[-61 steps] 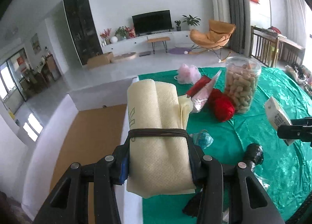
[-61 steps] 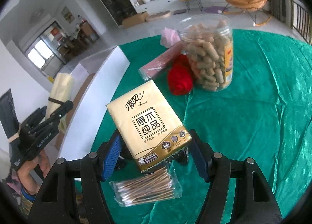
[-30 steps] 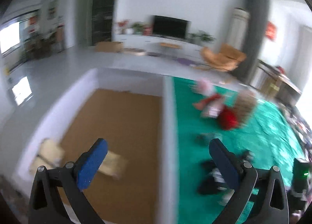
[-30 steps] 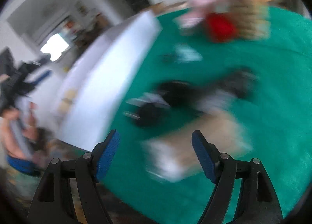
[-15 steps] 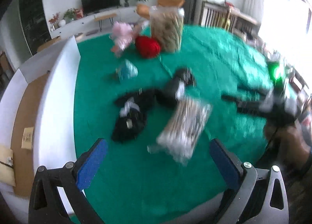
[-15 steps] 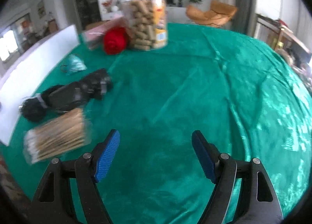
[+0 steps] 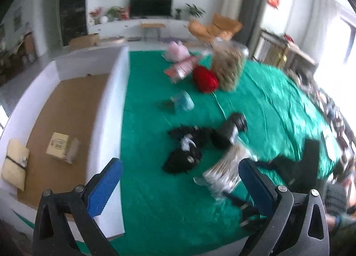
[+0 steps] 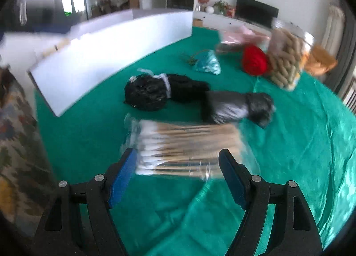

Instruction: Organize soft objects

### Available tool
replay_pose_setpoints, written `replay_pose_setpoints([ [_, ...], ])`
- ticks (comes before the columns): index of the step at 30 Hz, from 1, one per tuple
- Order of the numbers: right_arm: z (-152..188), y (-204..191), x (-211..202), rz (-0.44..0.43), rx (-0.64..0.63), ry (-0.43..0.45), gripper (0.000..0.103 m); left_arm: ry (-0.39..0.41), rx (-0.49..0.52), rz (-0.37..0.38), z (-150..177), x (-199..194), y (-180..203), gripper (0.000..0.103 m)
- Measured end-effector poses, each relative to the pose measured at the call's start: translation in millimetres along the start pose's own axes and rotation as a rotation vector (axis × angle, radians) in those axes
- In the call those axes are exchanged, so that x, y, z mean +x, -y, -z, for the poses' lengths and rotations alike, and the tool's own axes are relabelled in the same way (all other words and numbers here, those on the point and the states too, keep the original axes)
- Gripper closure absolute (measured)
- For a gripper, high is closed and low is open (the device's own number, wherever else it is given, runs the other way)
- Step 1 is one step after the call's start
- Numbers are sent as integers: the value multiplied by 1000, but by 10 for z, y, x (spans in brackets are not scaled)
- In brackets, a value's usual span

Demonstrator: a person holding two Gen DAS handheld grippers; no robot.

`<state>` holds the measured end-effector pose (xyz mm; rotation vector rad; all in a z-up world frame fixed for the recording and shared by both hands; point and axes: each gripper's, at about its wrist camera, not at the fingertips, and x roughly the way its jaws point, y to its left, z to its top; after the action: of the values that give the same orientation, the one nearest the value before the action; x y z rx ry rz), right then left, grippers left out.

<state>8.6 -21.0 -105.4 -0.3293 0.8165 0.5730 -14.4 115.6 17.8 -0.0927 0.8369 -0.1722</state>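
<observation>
Right gripper (image 8: 176,166), jaws spread wide and gripping nothing, is hovering over the cotton swab packet (image 8: 189,146) lying on the green tablecloth (image 8: 300,144). Left gripper (image 7: 178,180), equally wide and empty, is hanging beside the white box (image 7: 111,104), where the tissue pack (image 7: 62,148) and cloth roll (image 7: 14,164) are lying.

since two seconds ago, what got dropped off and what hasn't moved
Both tools let go: the left tool released the banded yellow cloth roll, the right tool the tissue pack; both now lie in the white box. Cotton swab pack, red yarn and jar stayed put.
</observation>
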Motion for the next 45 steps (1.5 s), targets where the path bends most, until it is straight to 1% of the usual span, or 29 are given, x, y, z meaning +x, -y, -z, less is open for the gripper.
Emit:
replay_pose_setpoints([
  [1, -22, -26, 41, -3, -18, -7, 24, 3, -14, 2, -8, -7, -29, 0],
  [2, -52, -39, 96, 15, -45, -13, 23, 1, -30, 7, -5, -6, -64, 0],
  [4, -114, 88, 189, 37, -41, -30, 20, -21, -40, 11, 25, 49, -79, 0],
  [6, -173, 360, 282, 92, 47, -62, 19, -37, -36, 9, 71, 102, -44, 0],
  [8, -235, 884, 352, 232, 184, -89, 19, -47, -30, 26, 130, 132, 16, 0],
  [9, -239, 1055, 320, 255, 231, -85, 19, -52, -26, 39, 156, 153, 52, 0],
  [10, -224, 1259, 215, 256, 288, -59, 19, -57, -20, 48, 173, 170, 88, 0],
  [12, -135, 1433, -28, 247, 323, 18, 19, -76, 9, 60, 219, 244, 184, 0],
  [14, 19, 1504, -189, 285, 330, 75, 19, -93, 32, 59, 250, 318, 274, 0],
  [16, 235, 1550, -267, 313, 365, 111, 19, -109, 51, 72, 260, 421, 369, 0],
  [17, 331, 1586, -259, 321, 388, 104, 19, -113, 57, 78, 259, 474, 409, 0],
  [19, 402, 1744, -179, 331, 446, 35, 19, -127, 74, 82, 271, 627, 492, 0],
  [22, 437, 1870, -221, 379, 485, 50, 19, -130, 121, 63, 298, 871, 599, 0],
  [24, 468, 1938, -171, 399, 505, 25, 19, -131, 154, 30, 322, 1038, 629, 0],
  [28, 531, 2017, -102, 416, 544, -24, 19, -157, 170, 24, 311, 1311, 633, 0],
  [33, 645, 2074, -153, 403, 597, -50, 19, -140, 200, 22, 217, 1513, 671, 0],
  [37, 661, 2055, -158, 404, 596, -57, 19, -158, 165, 28, 203, 1687, 620, 0],
  [40, 654, 2033, -145, 413, 584, -69, 18, -137, 154, 28, 226, 1699, 593, 0],
  [45, 666, 2034, -167, 412, 589, -69, 18, -118, 171, 18, 241, 1719, 620, 0],
])
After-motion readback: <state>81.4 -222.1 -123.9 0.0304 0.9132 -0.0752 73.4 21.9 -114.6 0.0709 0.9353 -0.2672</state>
